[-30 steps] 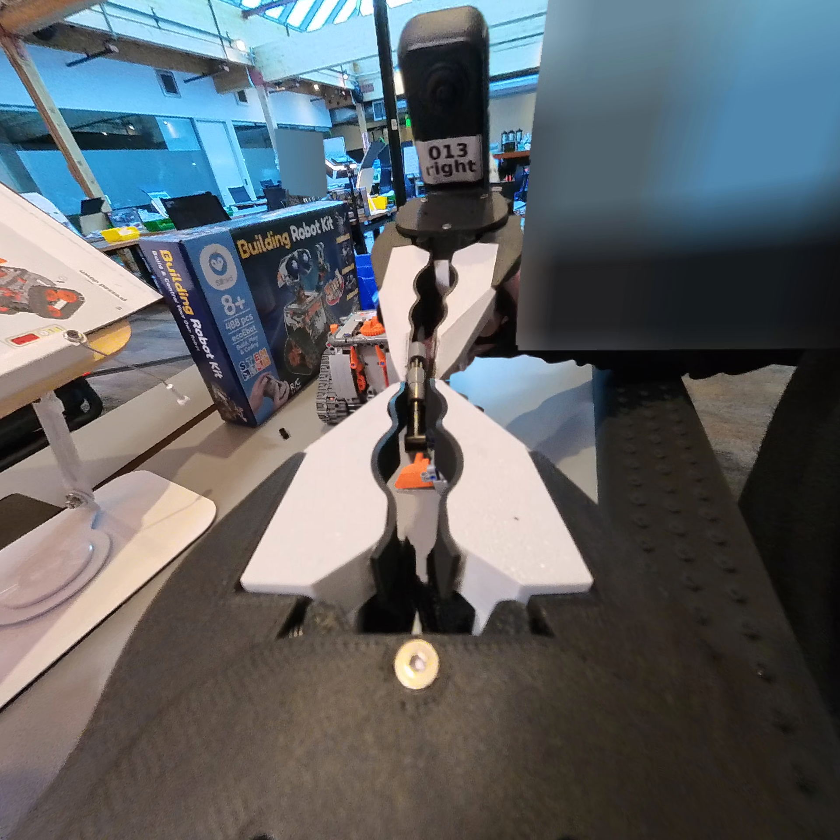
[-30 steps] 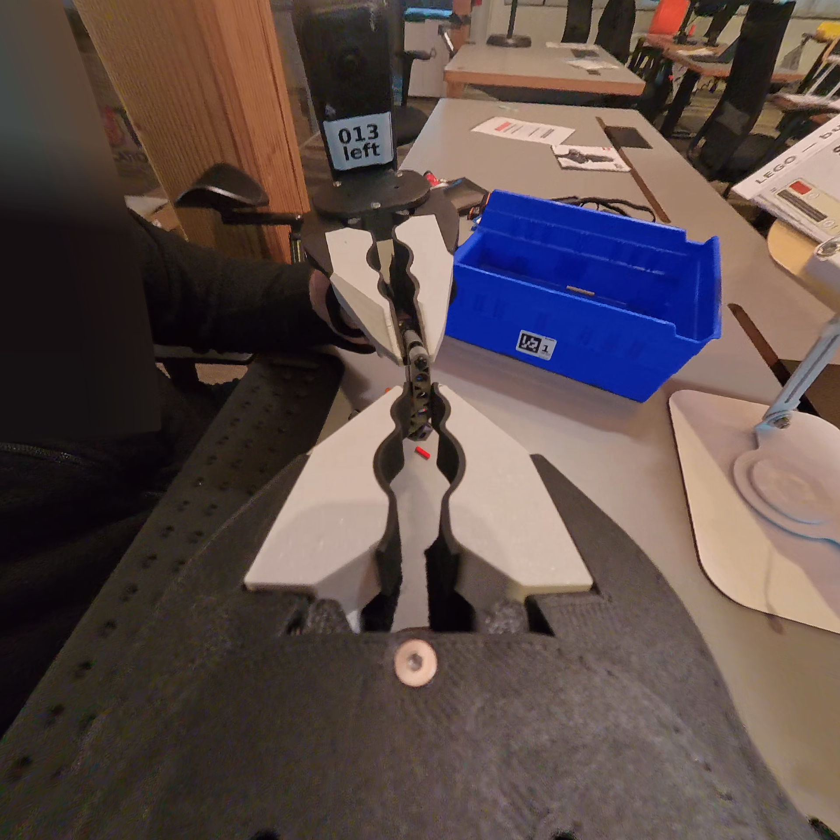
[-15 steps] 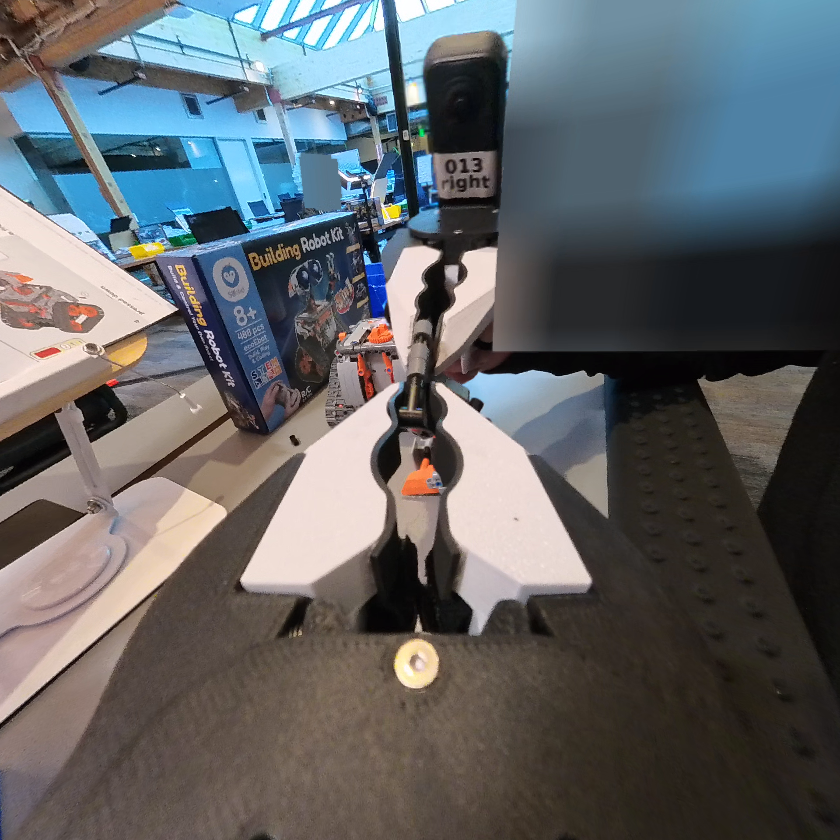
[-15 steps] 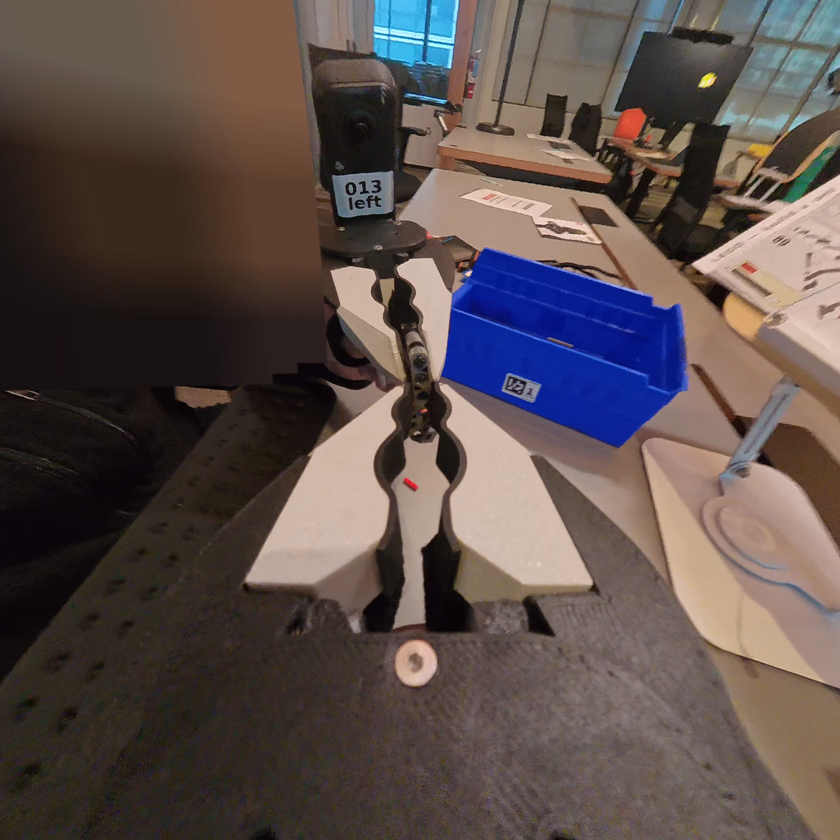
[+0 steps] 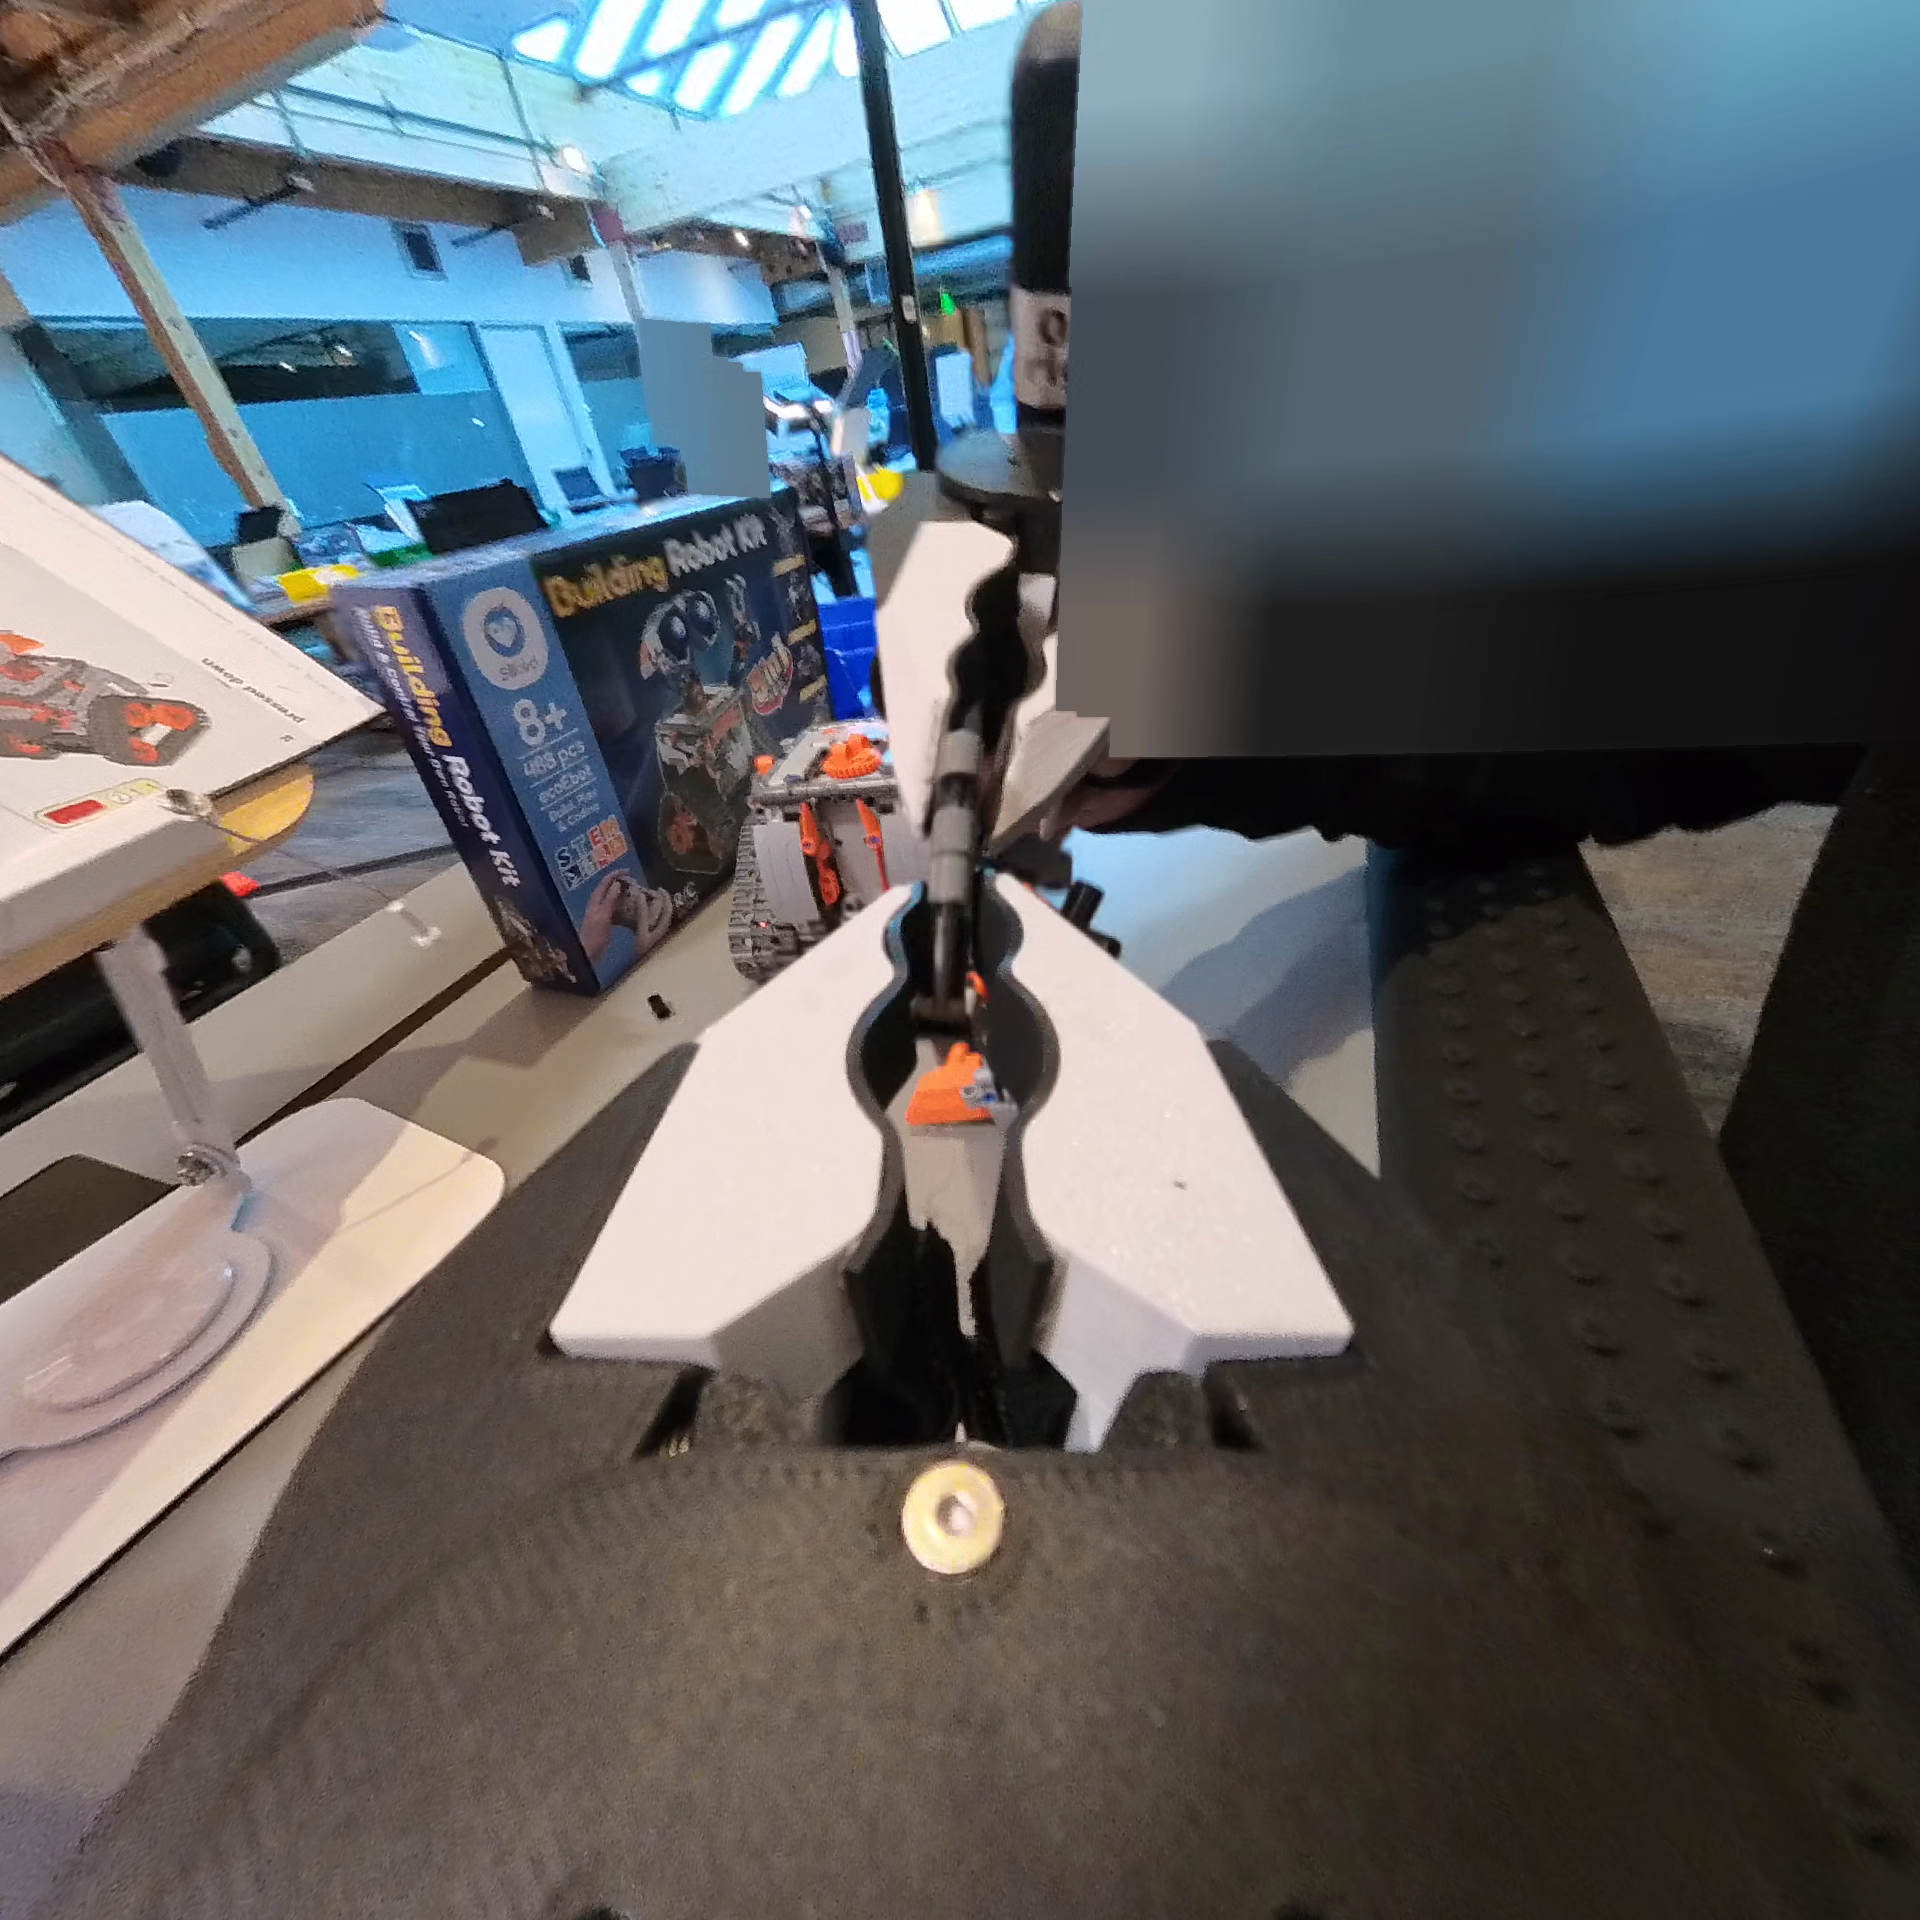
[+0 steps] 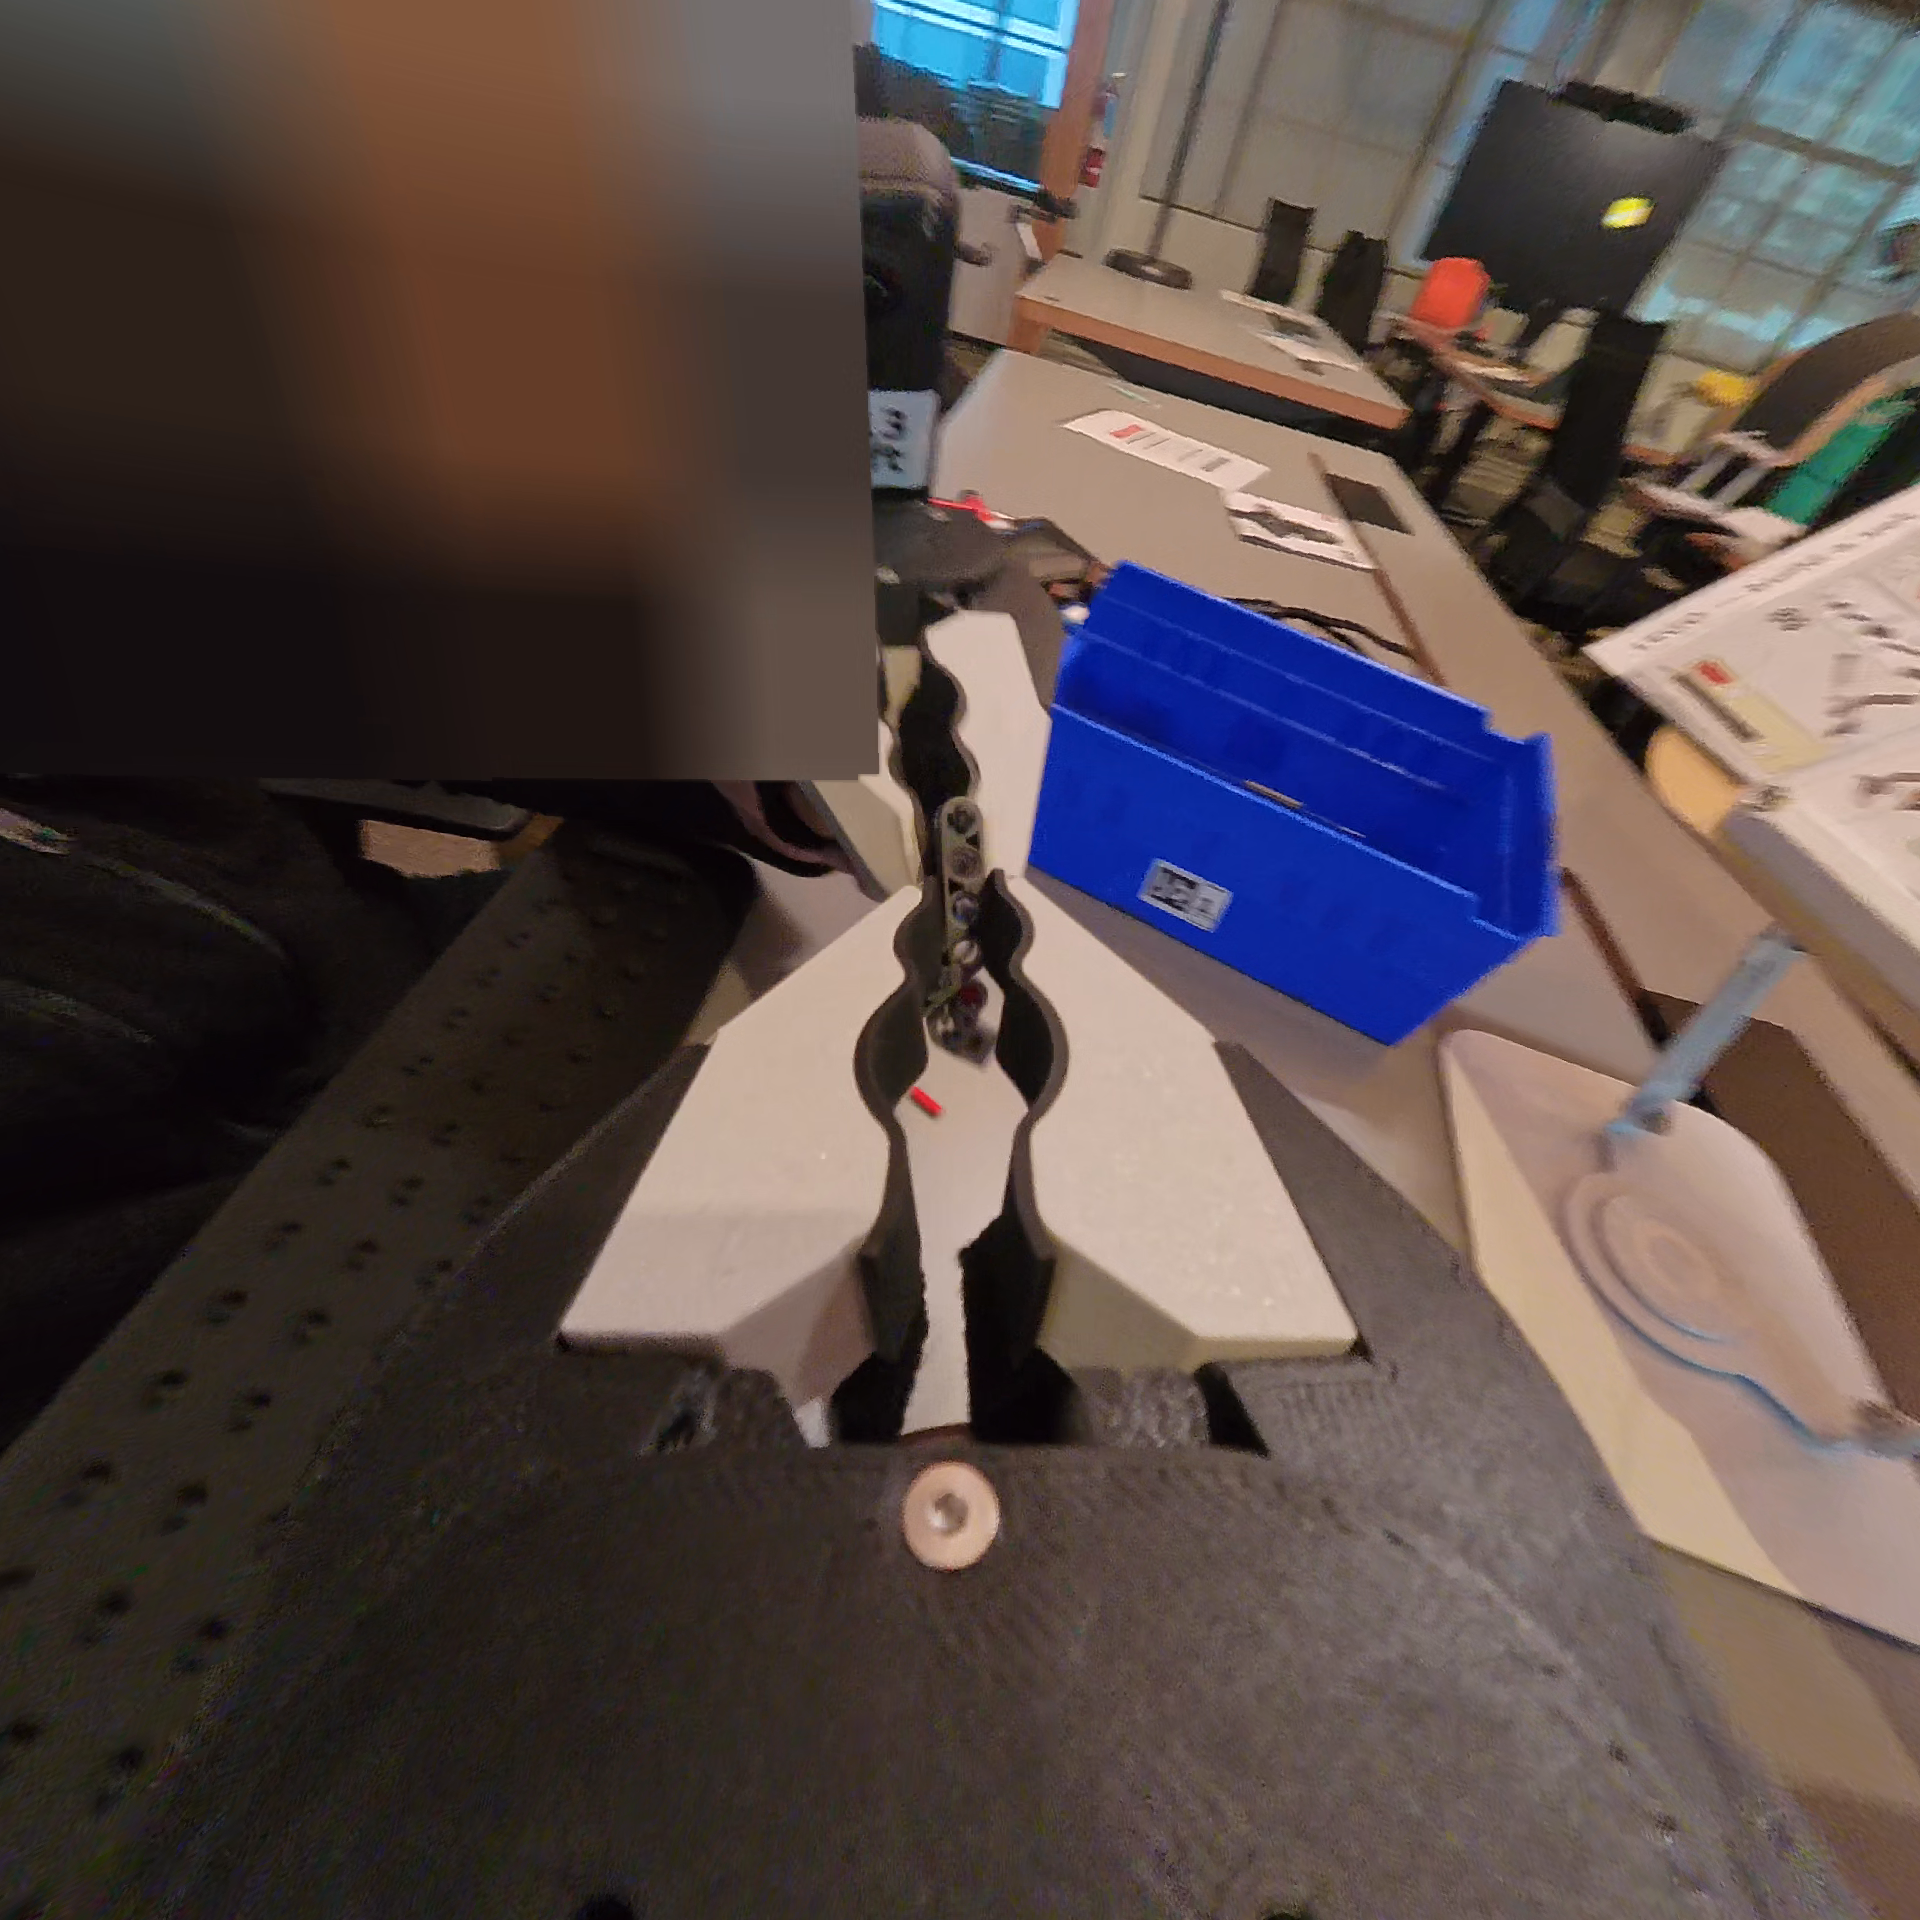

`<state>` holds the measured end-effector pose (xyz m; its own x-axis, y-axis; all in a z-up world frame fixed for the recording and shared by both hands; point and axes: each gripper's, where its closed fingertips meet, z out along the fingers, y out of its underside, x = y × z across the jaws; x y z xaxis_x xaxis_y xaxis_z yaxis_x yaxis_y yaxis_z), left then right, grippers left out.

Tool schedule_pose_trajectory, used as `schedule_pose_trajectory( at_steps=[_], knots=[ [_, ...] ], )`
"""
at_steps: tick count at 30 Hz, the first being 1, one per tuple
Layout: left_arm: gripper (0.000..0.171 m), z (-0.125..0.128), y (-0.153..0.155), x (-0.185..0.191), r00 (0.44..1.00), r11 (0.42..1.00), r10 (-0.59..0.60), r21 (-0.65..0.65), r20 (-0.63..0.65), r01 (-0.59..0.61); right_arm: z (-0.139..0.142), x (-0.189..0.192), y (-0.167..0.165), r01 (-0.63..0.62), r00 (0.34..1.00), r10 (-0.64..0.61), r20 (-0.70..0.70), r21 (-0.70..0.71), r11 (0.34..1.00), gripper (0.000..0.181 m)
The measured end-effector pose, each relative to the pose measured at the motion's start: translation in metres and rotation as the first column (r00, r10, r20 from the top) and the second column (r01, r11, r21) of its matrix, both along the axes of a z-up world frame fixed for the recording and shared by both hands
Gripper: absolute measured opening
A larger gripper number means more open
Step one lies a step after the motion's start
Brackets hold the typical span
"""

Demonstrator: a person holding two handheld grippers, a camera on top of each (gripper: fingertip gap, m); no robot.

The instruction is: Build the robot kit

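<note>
Beam (image 6: 954, 914), black and holed, spans both grippers: left gripper (image 5: 948, 914) and right gripper (image 6: 951, 904) each seem clamped on one end, above the table (image 6: 1122, 436).

A large open-plan workshop or maker lab: skylit ceiling with exposed wooden beams (image 5: 177, 343), long grey counters (image 6: 1195, 499) strewn with instruction sheets, a blue plastic parts bin (image 6: 1299, 831), and a boxed robot-building kit (image 5: 623, 748).

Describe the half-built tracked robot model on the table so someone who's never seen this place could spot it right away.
Find the tall blue kit box standing on the grey table in the left wrist view. The tracked robot model sits just right of it, behind the left hand-held gripper. It is the only grey brick build there, with black treads and orange gears.
</note>
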<state>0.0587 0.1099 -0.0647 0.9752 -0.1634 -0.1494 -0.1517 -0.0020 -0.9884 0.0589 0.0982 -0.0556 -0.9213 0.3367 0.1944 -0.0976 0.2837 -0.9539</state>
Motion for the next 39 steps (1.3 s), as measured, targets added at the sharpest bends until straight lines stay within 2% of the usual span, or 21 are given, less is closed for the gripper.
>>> schedule_pose_trajectory(
  at_steps=[1, 5, 7, 11, 13, 15, 18, 20, 25, 32, 35, 39],
  knots=[
    [0.004, -0.006, 0.003, 0.005, 1.000, 0.999, -0.024, -0.029, -0.008, 0.023, 0.000, 0.002, -0.003, -0.017, 1.000, 0.017, 0.008, 0.004, 1.000, 0.005],
    [0.004, -0.012, 0.008, 0.000, 1.000, 1.000, 0.003, -0.029, -0.004, -0.003, -0.006, -0.003, 0.001, 0.018, 1.000, -0.017, -0.012, 0.085, 0.996, 0.006],
    [0.005, -0.012, 0.009, 0.000, 0.999, 0.999, 0.017, -0.029, -0.027, -0.017, -0.008, -0.003, 0.003, 0.054, 0.997, -0.043, -0.069, 0.164, 0.985, 0.006],
    [0.006, -0.011, 0.006, 0.000, 0.971, 0.996, 0.086, 0.020, -0.223, -0.083, -0.006, 0.001, 0.002, 0.117, 0.981, -0.072, -0.179, 0.256, 0.959, 0.008],
    [0.006, -0.007, 0.004, 0.000, 0.937, 0.991, 0.130, 0.064, -0.325, -0.115, -0.001, 0.003, 0.004, 0.118, 0.984, -0.081, -0.161, 0.236, 0.965, 0.016],
    [0.006, 0.003, -0.002, -0.001, 0.927, 0.985, 0.158, 0.124, -0.339, -0.122, 0.004, 0.002, 0.010, 0.110, 0.990, -0.093, -0.105, 0.173, 0.979, 0.023],
    [0.006, 0.007, -0.004, 0.001, 0.906, 0.981, 0.170, 0.152, -0.389, -0.119, 0.003, 0.004, 0.009, 0.082, 0.995, -0.075, -0.061, 0.133, 0.988, 0.025],
    [0.006, 0.009, -0.004, 0.003, 0.890, 0.980, 0.175, 0.164, -0.422, -0.115, 0.003, 0.006, 0.002, 0.068, 0.996, -0.060, -0.064, 0.128, 0.989, 0.019],
    [0.006, 0.011, -0.005, 0.003, 0.891, 0.977, 0.172, 0.186, -0.421, -0.101, 0.005, 0.002, -0.002, 0.154, 0.978, -0.126, -0.166, 0.167, 0.974, 0.011],
    [0.013, 0.005, 0.000, -0.007, 0.903, 0.979, 0.186, 0.147, -0.388, -0.139, 0.006, -0.009, 0.005, 0.368, 0.877, -0.218, -0.428, 0.307, 0.878, 0.008],
    [0.025, 0.001, 0.001, -0.012, 0.947, 0.986, 0.155, 0.101, -0.282, -0.131, 0.010, -0.017, 0.014, 0.484, 0.787, -0.240, -0.568, 0.329, 0.811, 0.007],
    [0.048, 0.004, 0.003, -0.009, 0.998, 0.997, 0.040, 0.063, -0.055, -0.037, 0.014, -0.018, 0.017, 0.585, 0.658, -0.196, -0.727, 0.331, 0.740, 0.006]
  ],
)
